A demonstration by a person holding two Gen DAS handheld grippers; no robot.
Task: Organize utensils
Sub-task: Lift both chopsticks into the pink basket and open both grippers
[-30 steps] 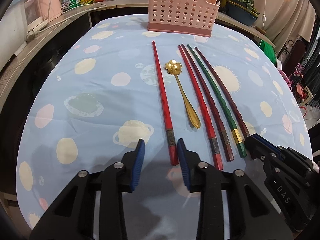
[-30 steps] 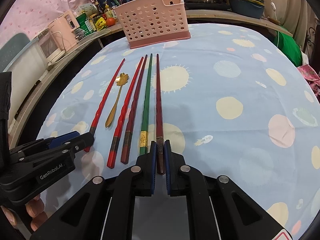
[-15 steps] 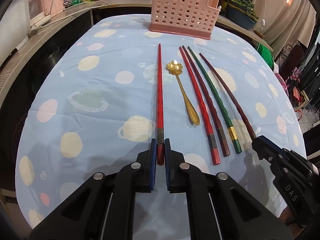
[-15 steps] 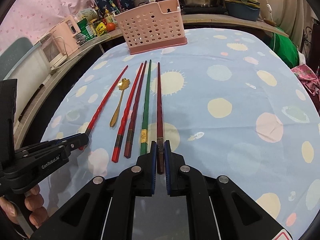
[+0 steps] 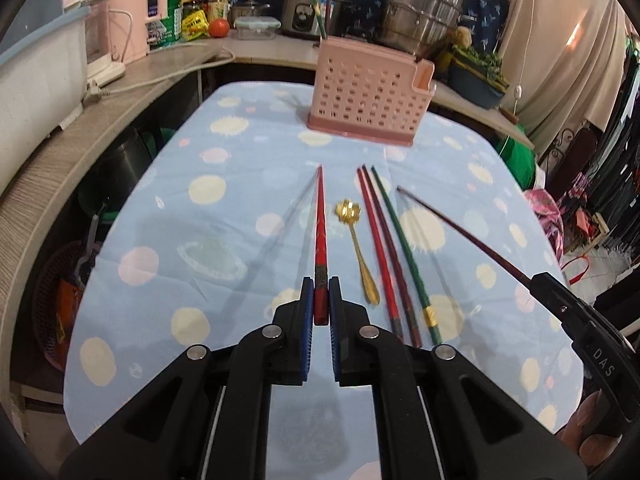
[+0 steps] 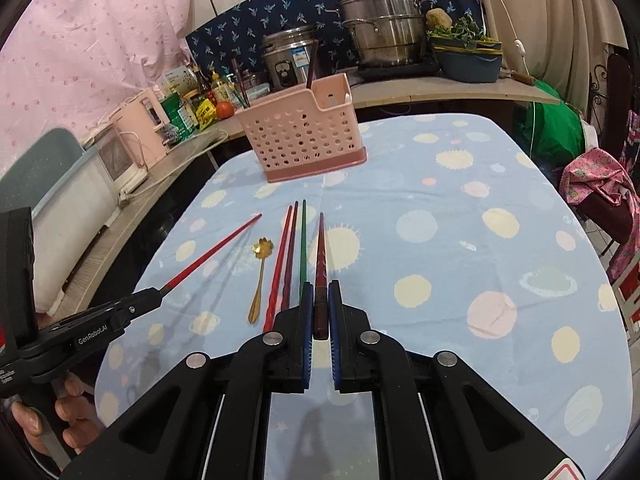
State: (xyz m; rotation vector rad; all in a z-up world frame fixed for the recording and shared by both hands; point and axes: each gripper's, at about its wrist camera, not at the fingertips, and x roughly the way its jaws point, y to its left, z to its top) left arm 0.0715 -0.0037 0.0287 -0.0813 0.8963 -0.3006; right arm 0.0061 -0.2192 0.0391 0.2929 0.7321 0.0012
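Both pairs of fingers are clamped, each on one chopstick. Between its blue pads the left gripper (image 5: 321, 306) pinches the thick end of a red chopstick (image 5: 321, 236), which points away toward the far end of the table and is raised off the cloth, with its shadow lying to the left below it. Likewise the right gripper (image 6: 321, 306) squeezes the butt of a dark brown chopstick (image 6: 321, 252), also raised and pointing forward; from the left camera it shows as a thin dark rod slanting out of the right gripper's tip.

Three chopsticks lie flat on the tablecloth (image 6: 460, 240) between the two held ones, side by side and close together: one red (image 5: 378, 248), one dark maroon (image 5: 390, 252) and one green chopstick (image 5: 404, 252) with a gold band near its thick end. Just left of them lies one gold spoon (image 5: 358, 248) with a flower-shaped bowl, its handle toward the grippers.

Farther out, at the far end of the table, stands one pink perforated holder (image 5: 368, 96). A few sticks stand upright in it. Behind it, on the counter, are two steel pots (image 6: 380, 28).
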